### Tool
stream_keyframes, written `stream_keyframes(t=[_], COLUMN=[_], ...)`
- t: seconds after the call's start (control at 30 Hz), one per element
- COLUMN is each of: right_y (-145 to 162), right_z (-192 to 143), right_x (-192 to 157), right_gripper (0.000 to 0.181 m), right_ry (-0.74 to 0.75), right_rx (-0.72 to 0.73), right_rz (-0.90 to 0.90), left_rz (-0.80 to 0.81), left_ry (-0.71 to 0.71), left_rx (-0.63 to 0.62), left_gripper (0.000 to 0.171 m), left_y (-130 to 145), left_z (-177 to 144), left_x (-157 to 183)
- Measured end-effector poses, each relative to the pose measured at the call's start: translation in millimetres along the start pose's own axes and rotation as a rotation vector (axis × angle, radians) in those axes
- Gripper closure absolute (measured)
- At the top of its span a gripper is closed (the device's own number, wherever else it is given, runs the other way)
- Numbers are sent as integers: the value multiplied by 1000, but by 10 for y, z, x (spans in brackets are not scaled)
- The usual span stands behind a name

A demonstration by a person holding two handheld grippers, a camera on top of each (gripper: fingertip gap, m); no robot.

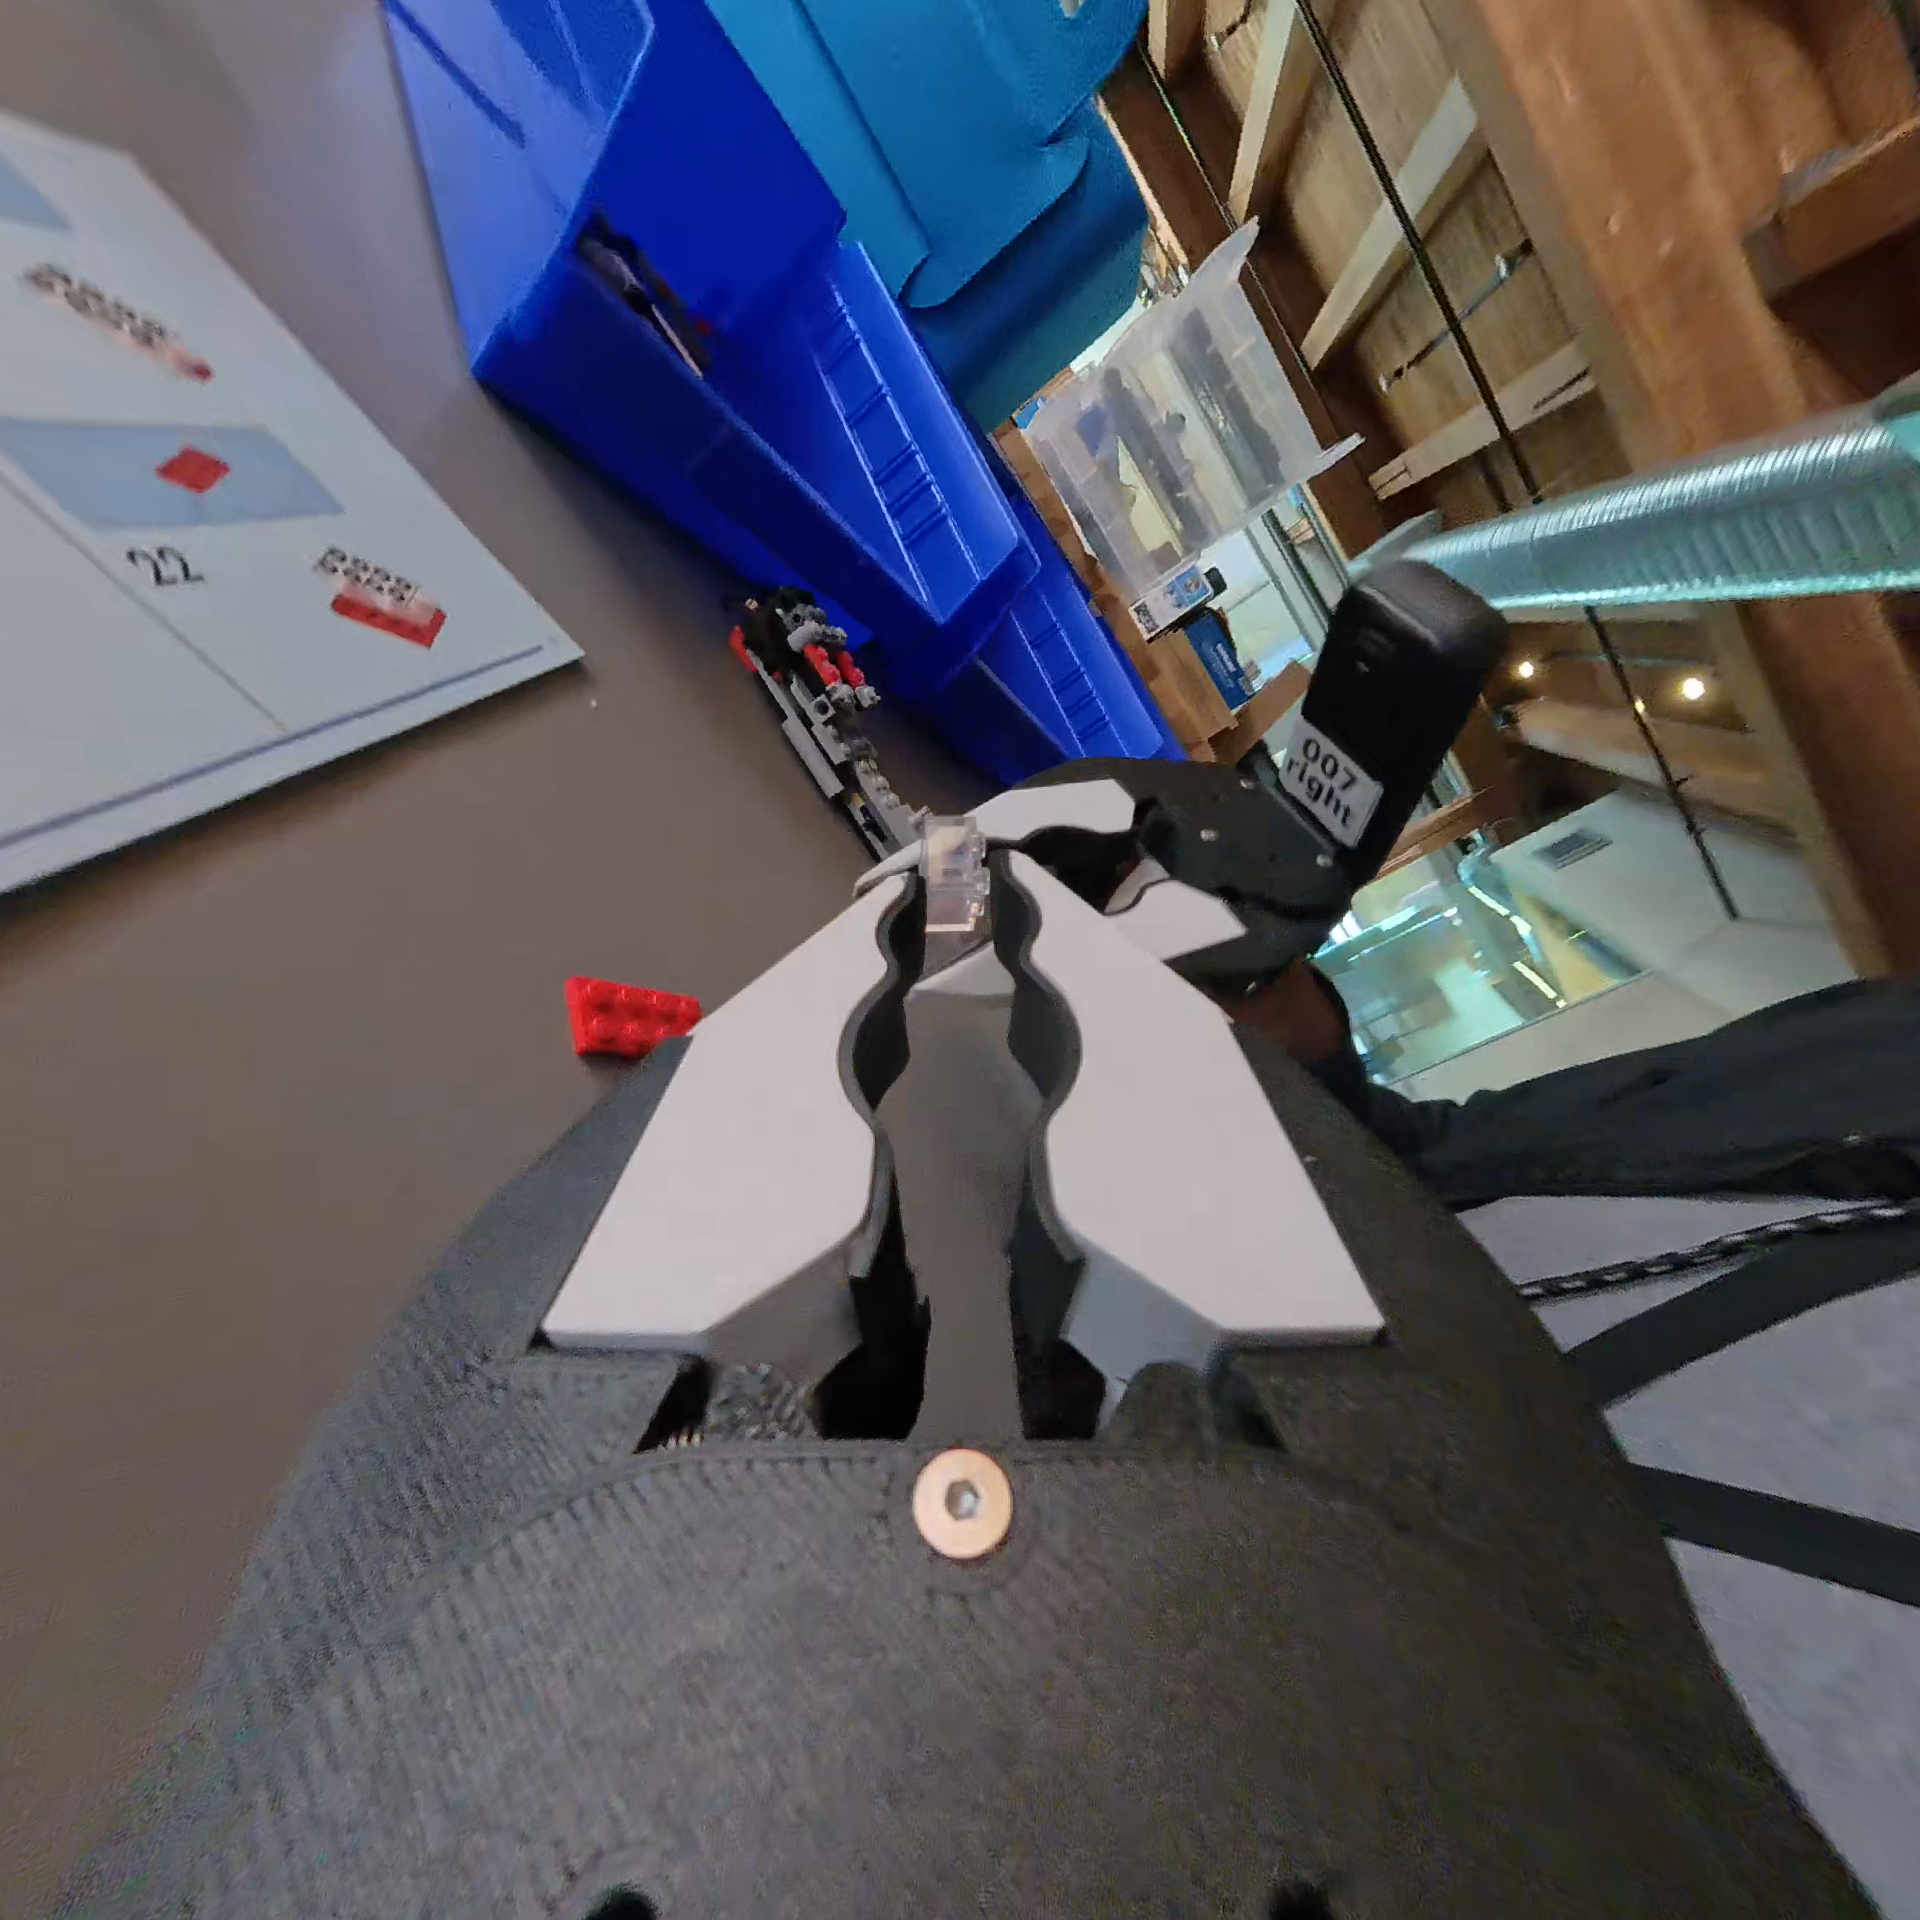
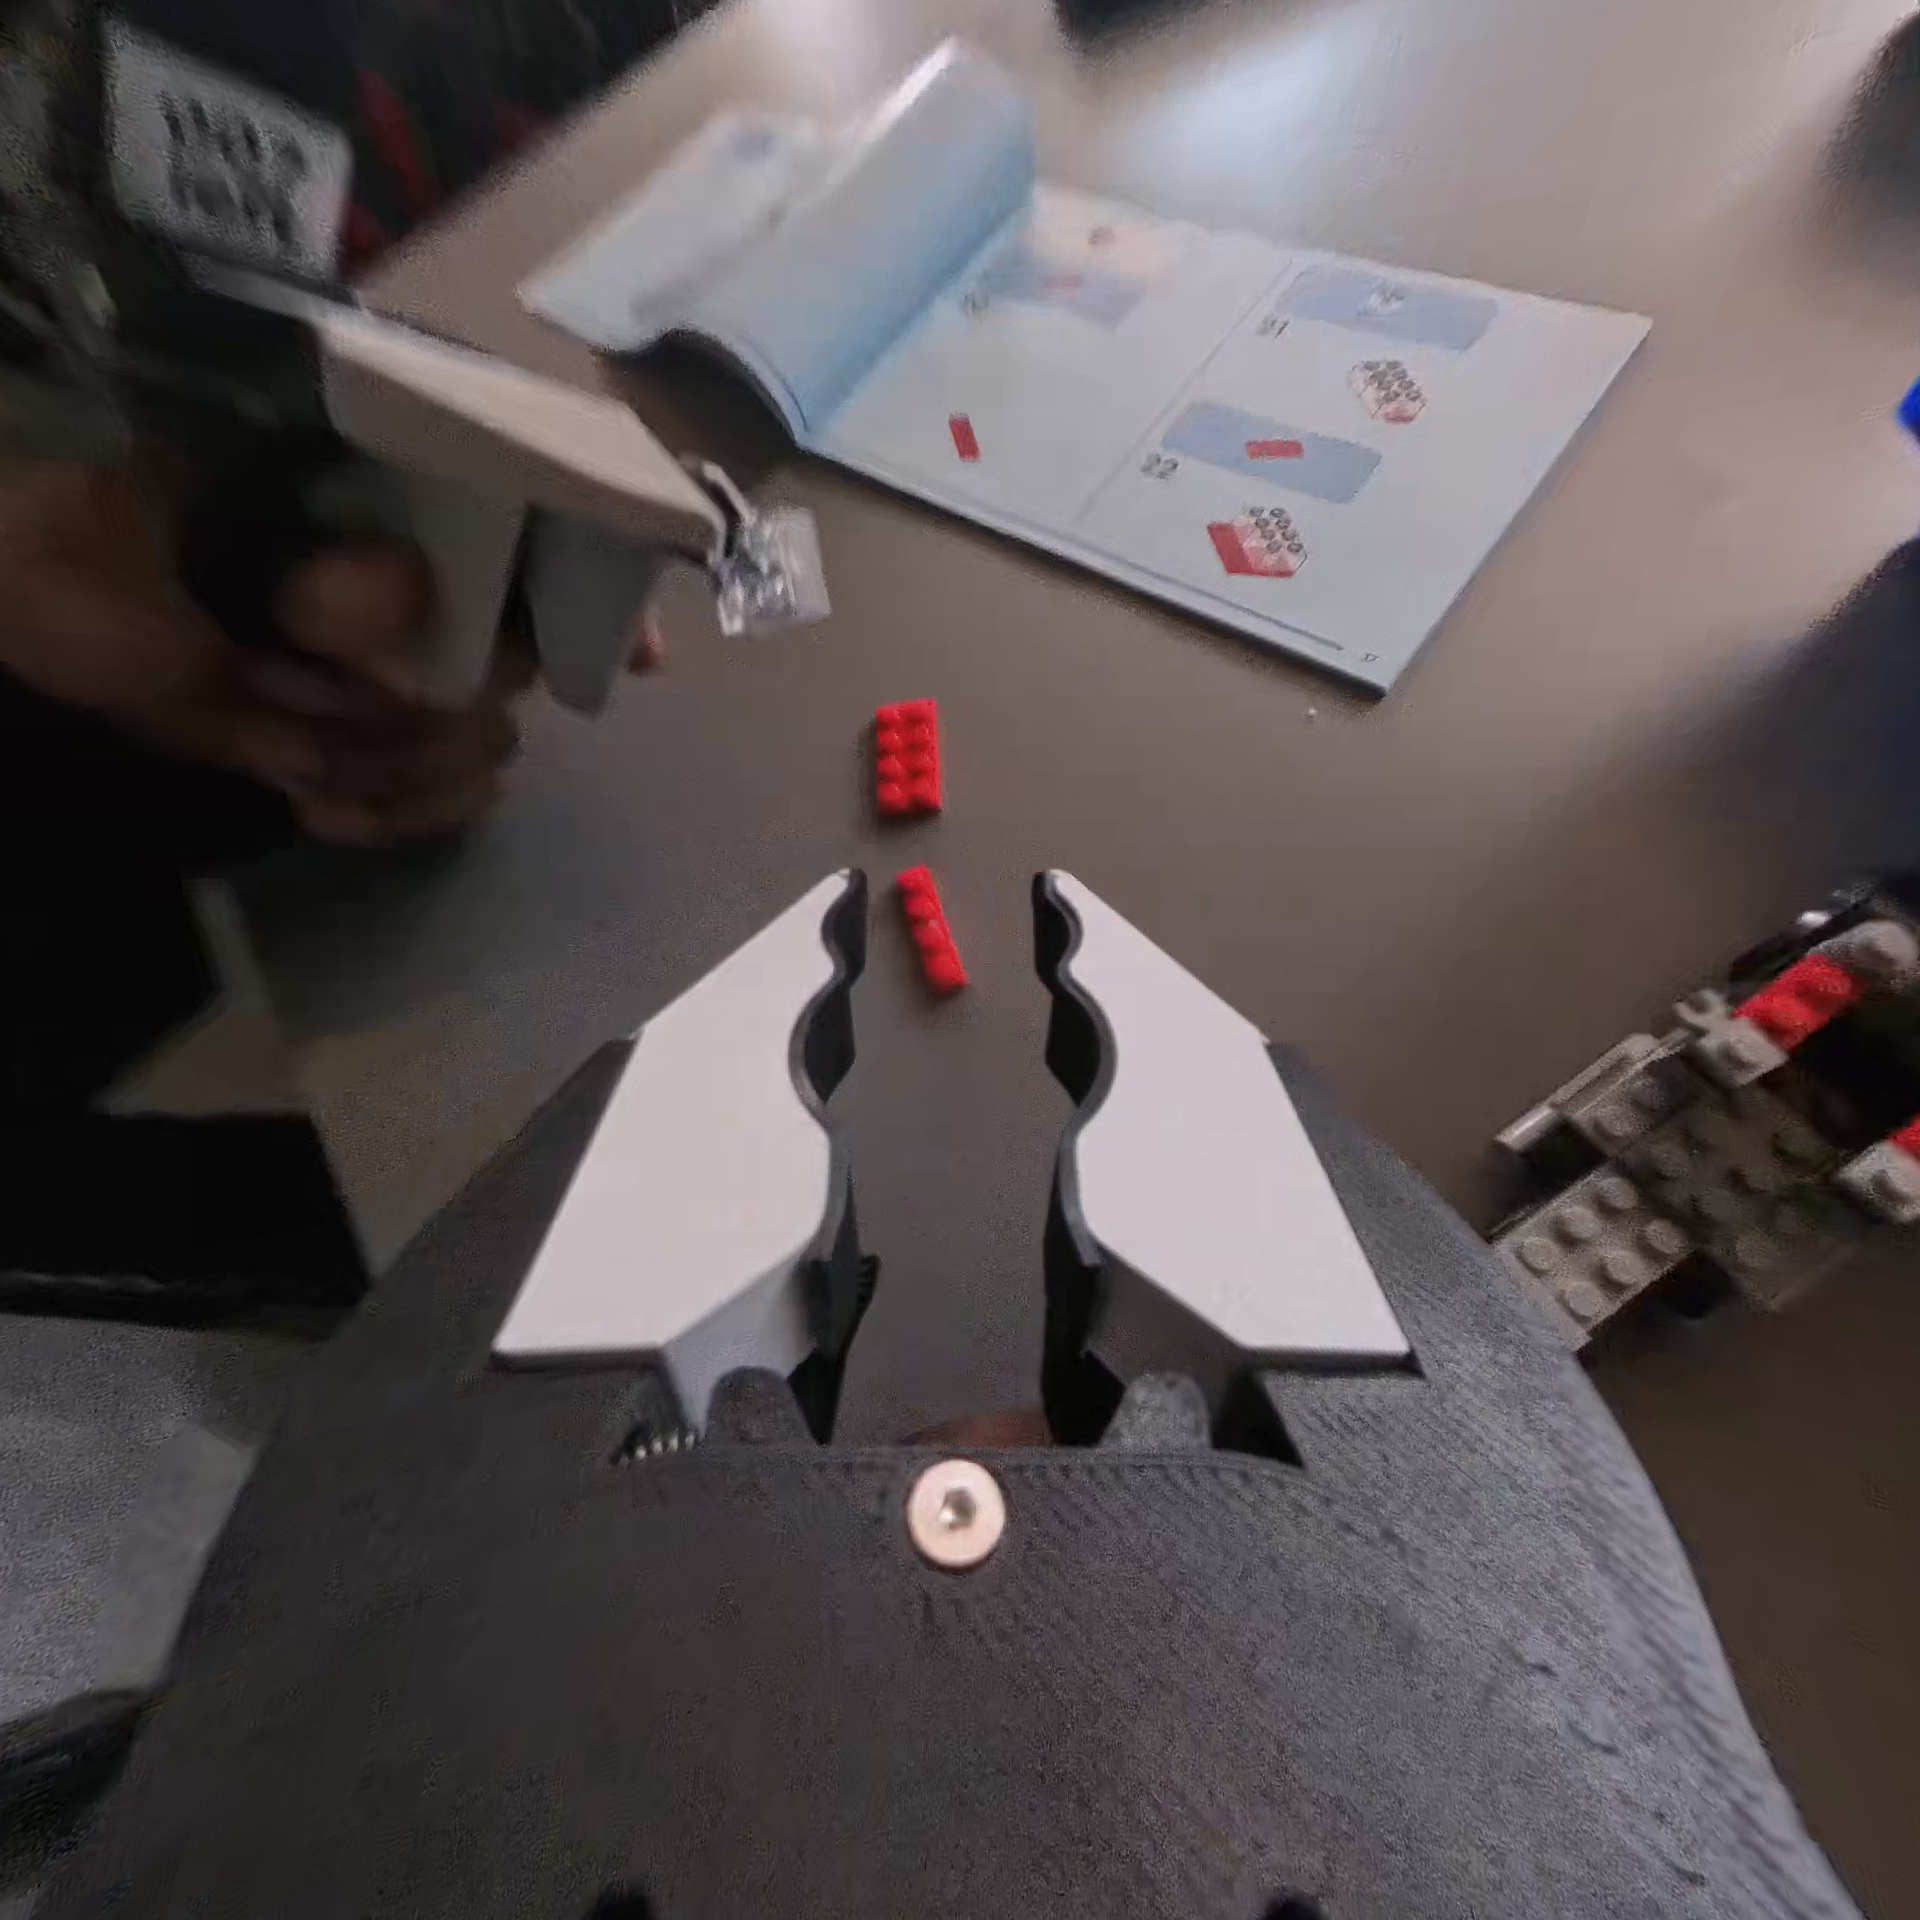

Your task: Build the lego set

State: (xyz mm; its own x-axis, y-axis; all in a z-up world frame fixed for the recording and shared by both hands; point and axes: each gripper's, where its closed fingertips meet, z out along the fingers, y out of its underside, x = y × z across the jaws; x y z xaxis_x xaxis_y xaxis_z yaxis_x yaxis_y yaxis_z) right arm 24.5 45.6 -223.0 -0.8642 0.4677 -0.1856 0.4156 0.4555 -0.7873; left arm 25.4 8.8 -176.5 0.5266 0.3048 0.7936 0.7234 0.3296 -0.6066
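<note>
My left gripper [image 1: 954,914] is shut on a small clear lego piece [image 1: 951,868] and holds it above the dark table. In the right wrist view the left gripper [image 2: 727,525] is at the upper left with the clear piece [image 2: 771,574] at its tips. My right gripper [image 2: 948,891] is open and low over the table. A narrow red plate [image 2: 932,928] lies on the table between its fingertips, untouched. A wider red plate [image 2: 907,756] lies just beyond it and also shows in the left wrist view [image 1: 629,1016].
An open instruction booklet [image 2: 1143,416] lies at the back of the table. A partly built grey, black and red model [image 2: 1714,1132] stands to the right, next to blue bins [image 1: 727,364]. A hand [image 2: 343,665] holds the left gripper.
</note>
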Motion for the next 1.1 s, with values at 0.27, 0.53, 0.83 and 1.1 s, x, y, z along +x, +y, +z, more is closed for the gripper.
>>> stream_keyframes(t=[0.27, 0.53, 0.83, 1.1], right_y=[259, 28, -1182, -1786], right_z=[226, 199, -399, -527], right_x=[-60, 12, 424, 1065], right_gripper=[157, 172, 172, 172], right_ry=[39, 65, 182, 431], right_rx=[-173, -55, 393, 600], right_rz=[-214, -223, -479, -626], left_rz=[-108, -142, -12, 279], left_ry=[8, 91, 254, 351], left_rx=[18, 54, 205, 306], left_gripper=[159, 158, 159, 159], left_y=[12, -45, -972, -1855], left_z=[-30, -1, 215, 645], left_x=[-35, 64, 418, 419])
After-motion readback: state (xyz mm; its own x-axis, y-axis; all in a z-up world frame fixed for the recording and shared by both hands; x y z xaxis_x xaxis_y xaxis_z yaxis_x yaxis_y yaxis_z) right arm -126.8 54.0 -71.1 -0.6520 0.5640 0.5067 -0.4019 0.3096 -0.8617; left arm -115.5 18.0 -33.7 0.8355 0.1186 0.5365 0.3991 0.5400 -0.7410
